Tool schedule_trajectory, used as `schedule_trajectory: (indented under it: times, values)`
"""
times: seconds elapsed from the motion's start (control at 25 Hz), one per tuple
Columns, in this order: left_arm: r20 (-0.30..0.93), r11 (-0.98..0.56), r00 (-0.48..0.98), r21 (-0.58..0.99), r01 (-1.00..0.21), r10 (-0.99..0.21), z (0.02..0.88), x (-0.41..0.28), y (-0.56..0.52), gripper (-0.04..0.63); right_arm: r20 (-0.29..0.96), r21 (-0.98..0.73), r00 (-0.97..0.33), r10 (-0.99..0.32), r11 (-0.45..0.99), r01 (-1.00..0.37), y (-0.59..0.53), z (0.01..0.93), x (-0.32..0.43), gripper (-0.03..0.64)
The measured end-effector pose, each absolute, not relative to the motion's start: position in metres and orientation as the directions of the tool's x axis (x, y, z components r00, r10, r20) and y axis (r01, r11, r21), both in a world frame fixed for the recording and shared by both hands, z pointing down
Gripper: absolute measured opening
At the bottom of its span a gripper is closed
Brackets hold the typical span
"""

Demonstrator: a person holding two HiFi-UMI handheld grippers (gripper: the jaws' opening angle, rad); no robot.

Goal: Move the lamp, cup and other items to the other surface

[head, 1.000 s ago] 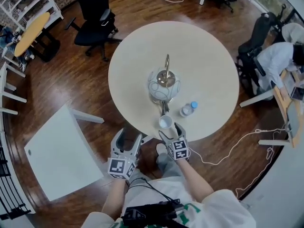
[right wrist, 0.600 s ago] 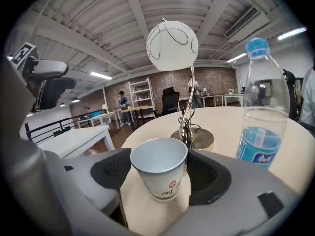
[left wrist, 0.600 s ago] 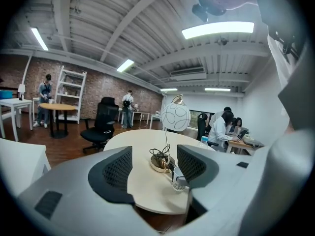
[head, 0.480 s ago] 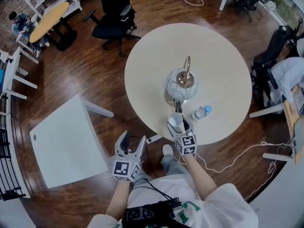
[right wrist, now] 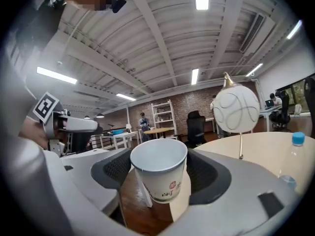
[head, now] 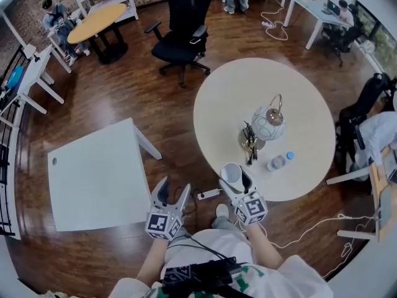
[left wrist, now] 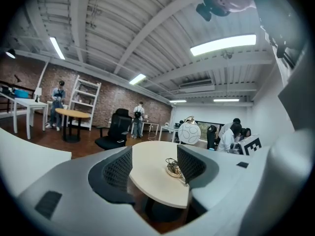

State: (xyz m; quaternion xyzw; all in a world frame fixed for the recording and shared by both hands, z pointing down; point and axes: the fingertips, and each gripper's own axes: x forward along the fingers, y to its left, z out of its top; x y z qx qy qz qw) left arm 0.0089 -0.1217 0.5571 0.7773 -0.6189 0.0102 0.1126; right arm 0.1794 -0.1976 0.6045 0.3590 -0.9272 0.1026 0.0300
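Note:
A white paper cup (head: 231, 174) sits between the jaws of my right gripper (head: 234, 179), which have just closed on it and hold it raised at the near edge of the round beige table (head: 298, 92). In the right gripper view the cup (right wrist: 160, 181) stands upright in that gripper (right wrist: 160, 167). On the round table stand a white globe lamp (head: 268, 123) with a brass base (head: 247, 141) and a water bottle (head: 280, 161). My left gripper (head: 173, 190) hangs open and empty over the floor; in its own view the gripper (left wrist: 153, 165) faces the table. A white square table (head: 93, 179) stands at the left.
A black office chair (head: 183, 27) stands beyond the round table. A power strip (head: 209, 194) and cable lie on the wood floor near my feet. Farther back are a wooden oval table (head: 99, 14), white desks and several people.
The right gripper closed on the cup and lifted it off the round table toward me. The view swung left, bringing the white square table in. The left gripper shifted a little, still open.

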Motion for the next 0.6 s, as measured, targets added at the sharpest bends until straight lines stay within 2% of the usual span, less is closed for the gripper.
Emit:
schedule_trajectory:
  times: [0.2, 0.6]
  values:
    - [0.147, -0.106, 0.125, 0.127, -0.986, -0.981, 0.548, -0.046, -0.086, 0.265, 0.083, -0.187, -0.831, -0.551, 0.810, -0.556, -0.165, 0.575, 0.112, 0.360]
    - [0.134, 0.161, -0.147, 0.106, -0.981, -0.980, 0.547, -0.155, -0.010, 0.265, 0.090, -0.212, -0.975, -0.204, 0.952, -0.219, -0.097, 0.582, -0.058, 0.360]
